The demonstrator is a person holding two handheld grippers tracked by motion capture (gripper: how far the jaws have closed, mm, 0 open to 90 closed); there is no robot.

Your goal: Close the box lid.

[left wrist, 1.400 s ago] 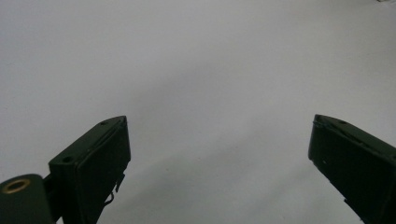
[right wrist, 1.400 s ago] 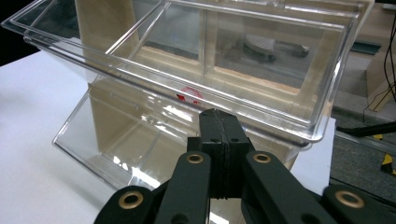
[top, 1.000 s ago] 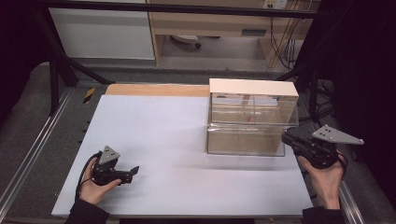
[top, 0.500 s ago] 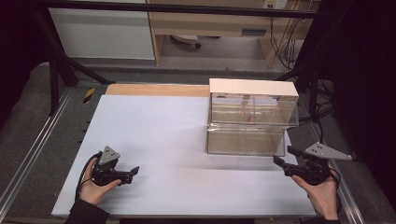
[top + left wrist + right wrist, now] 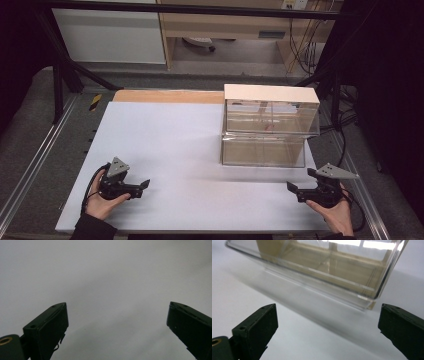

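Observation:
A clear plastic two-tier drawer box (image 5: 267, 131) with a pale top stands at the back right of the white table (image 5: 175, 145). Something small and reddish lies inside its upper tier. My right gripper (image 5: 291, 187) rests low on the table in front of the box's right end, in a hand, and points left. Its jaws have just been opening and now stand wide with nothing between them; the box's lower front edge (image 5: 317, 275) lies just ahead of them. My left gripper (image 5: 145, 184) sits at the front left in the other hand, open over bare table (image 5: 112, 290).
A wooden strip (image 5: 167, 96) runs along the table's far edge. Metal rails (image 5: 42, 160) flank the table on both sides. Shelving and cables (image 5: 300, 40) lie beyond the back edge.
The right gripper has sunk from beside the box down to the table's front right. Its jaws have spread apart. The left gripper has stayed put.

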